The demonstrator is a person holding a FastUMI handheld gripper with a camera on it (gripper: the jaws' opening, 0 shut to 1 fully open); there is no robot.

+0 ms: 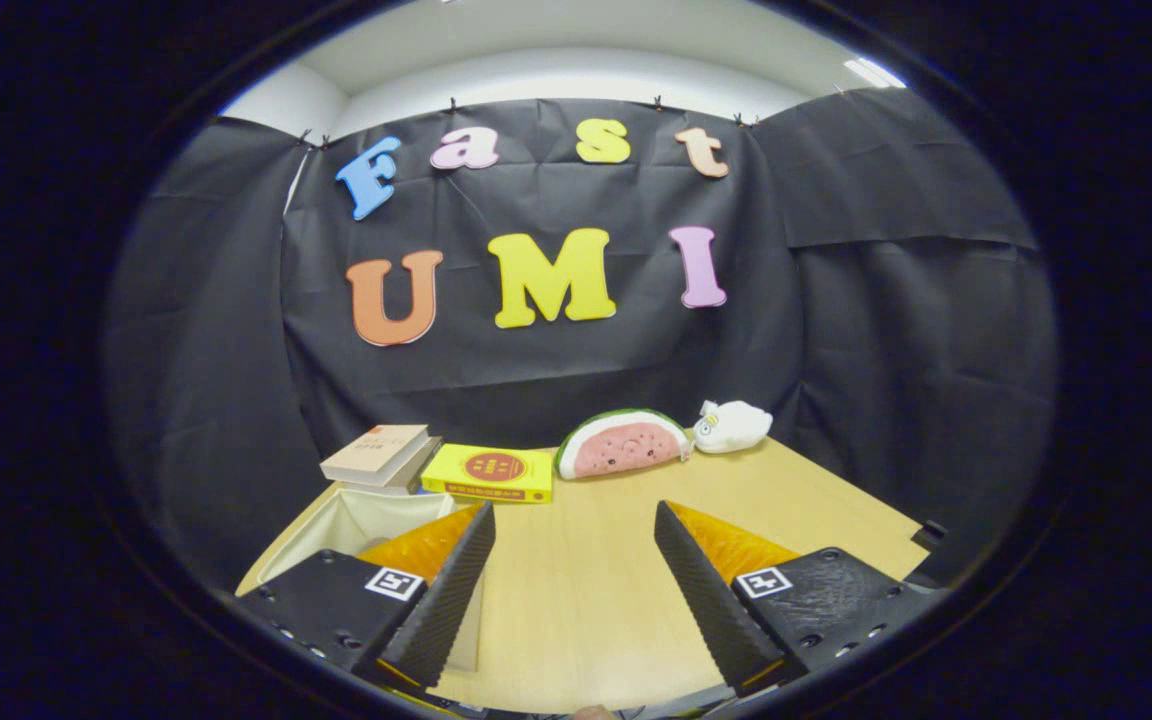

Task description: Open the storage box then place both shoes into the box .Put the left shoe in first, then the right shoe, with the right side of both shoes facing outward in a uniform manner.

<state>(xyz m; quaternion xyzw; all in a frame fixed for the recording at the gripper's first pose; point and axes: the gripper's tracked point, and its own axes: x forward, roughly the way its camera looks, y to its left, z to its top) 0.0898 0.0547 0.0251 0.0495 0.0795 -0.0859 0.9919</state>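
Note:
My gripper [573, 525] is open, its two fingers spread wide above the wooden table [586, 600] with nothing between them. A pale storage box [361, 520] with a light fabric lining stands open just beyond and under the left finger [456, 590], which partly hides it. I see no shoe inside the visible part of the box.
Past the box lie a stack of books [381, 455] and a flat yellow box [489, 472]. A watermelon-slice plush [623, 443] and a small white plush [733, 426] rest at the far edge of the table against the black cloth wall.

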